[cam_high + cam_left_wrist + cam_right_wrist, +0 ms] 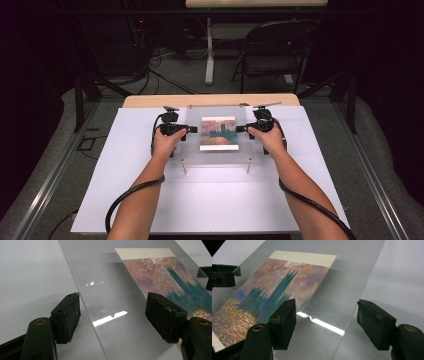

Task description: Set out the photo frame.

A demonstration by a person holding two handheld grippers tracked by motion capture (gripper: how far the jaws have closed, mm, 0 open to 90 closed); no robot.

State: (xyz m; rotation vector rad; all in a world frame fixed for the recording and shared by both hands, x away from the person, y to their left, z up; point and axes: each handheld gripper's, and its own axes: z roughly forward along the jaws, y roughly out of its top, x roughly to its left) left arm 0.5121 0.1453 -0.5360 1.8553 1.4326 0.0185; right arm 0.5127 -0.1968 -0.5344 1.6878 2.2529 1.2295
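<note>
A clear acrylic sheet [192, 150] stands on small pegs over the white board [150, 200], and it carries a painted print [218, 133] of teal towers under a pink sky. I cannot tell whether the print lies on or under the sheet. My left gripper [192, 129] is at the sheet's left edge. In the left gripper view the gripper [112, 307] is open, the sheet [105, 290] edge runs between the jaws, and no pad presses on it. My right gripper [241, 128] is at the right edge, likewise open [325, 315] astride the sheet [347, 277] beside the print [274, 290].
Two thin pegs [184, 166] [248, 165] prop the sheet's near edge. The white board lies on a wooden table [150, 100], with bare board toward me. A dark folding chair [277, 47] and floor cables sit beyond the table.
</note>
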